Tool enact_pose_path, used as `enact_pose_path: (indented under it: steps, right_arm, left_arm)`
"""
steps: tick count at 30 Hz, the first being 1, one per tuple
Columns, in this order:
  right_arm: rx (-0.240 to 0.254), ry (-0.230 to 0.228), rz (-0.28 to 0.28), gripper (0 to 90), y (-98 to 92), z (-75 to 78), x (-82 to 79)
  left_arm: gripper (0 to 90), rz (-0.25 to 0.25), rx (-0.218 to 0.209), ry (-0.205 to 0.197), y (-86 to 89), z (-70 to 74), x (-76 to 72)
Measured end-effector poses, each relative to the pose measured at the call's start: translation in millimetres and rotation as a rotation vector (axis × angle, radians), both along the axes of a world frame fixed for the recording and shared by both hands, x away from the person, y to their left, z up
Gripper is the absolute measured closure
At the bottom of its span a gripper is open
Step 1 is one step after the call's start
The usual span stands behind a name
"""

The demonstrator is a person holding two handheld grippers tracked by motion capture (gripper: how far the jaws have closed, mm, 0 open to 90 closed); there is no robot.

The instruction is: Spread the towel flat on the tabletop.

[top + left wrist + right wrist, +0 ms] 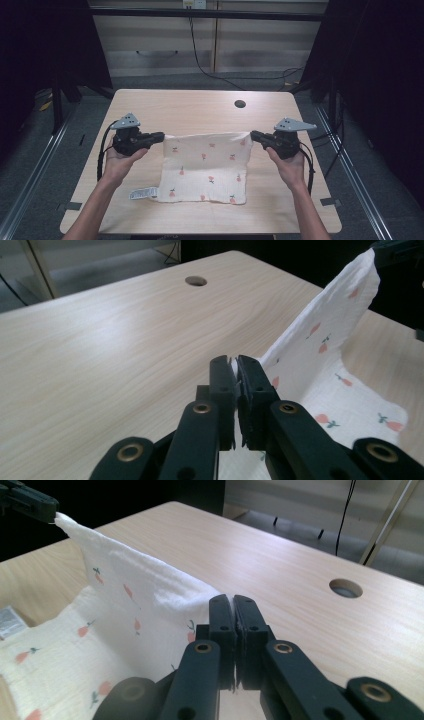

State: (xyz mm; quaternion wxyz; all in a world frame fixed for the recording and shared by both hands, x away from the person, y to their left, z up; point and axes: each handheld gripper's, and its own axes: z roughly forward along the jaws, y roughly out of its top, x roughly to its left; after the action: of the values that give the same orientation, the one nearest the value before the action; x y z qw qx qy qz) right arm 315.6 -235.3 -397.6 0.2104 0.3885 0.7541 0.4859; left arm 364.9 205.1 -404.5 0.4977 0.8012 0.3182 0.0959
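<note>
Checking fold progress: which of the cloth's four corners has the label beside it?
The near left corner of the cloth, lying flat on the table; the white label sticks out there. Both far corners are pinched and lifted.

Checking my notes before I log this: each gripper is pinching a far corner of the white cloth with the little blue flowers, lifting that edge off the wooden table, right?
Not quite: the print on the cloth is small red-orange motifs with green stems, not blue flowers, as the high view shows. The rest holds: the left gripper and right gripper each pinch a far corner, lifting that edge off the wooden table.
</note>
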Motion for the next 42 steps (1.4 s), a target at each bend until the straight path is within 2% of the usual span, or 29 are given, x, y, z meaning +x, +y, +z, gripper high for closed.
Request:
enact_pose_path:
  steps: [2,6,7,14,16,21,25,27,30,36,39,42]
  right_arm:
    - [-0.001,0.020,-0.006,87.9,0.5,-6.9,9.2]
    - [0.010,0.059,-0.023,87.8,4.4,-20.5,26.5]
    - [0.010,0.059,-0.023,87.8,4.4,-20.5,26.5]
    - [0.007,0.087,-0.032,86.8,10.9,-29.9,46.4]
    - [0.007,0.099,-0.045,85.5,11.8,-32.6,53.8]
    - [-0.007,0.129,-0.067,83.6,13.3,-39.4,68.7]
    - [-0.016,0.140,-0.093,73.2,10.5,-42.6,72.3]
    - [-0.025,0.143,-0.119,69.4,7.9,-42.6,72.7]
    - [-0.024,0.143,-0.121,66.6,5.1,-39.9,69.8]
    - [-0.084,0.153,-0.053,65.3,10.6,-35.6,48.4]
    - [-0.083,0.163,-0.019,67.6,11.9,-37.6,34.3]
    - [-0.078,0.181,0.016,74.7,13.8,-43.6,20.7]
  left_arm:
    - [86.0,0.013,-0.007,0.020,1.1,-6.6,6.4]
    - [85.8,0.020,0.021,0.033,1.1,-16.4,13.4]
    - [85.8,0.024,0.020,0.040,1.8,-18.0,14.8]
    - [85.2,0.082,-0.013,0.074,5.7,-29.0,29.9]
    - [83.8,0.093,-0.022,0.058,5.6,-30.2,32.6]
    - [80.4,0.133,-0.034,0.054,11.4,-27.2,37.9]
    - [79.3,0.133,-0.035,0.042,15.7,-24.5,34.9]
    - [78.8,0.128,-0.030,0.038,15.5,-24.5,32.6]
    - [77.6,0.114,-0.019,0.033,14.3,-25.2,29.8]
    - [76.2,0.069,0.024,0.039,10.0,-32.2,22.4]
    - [76.3,0.036,0.062,0.050,2.4,-40.9,18.5]
    - [76.3,0.015,0.087,0.058,-8.2,-52.6,14.5]
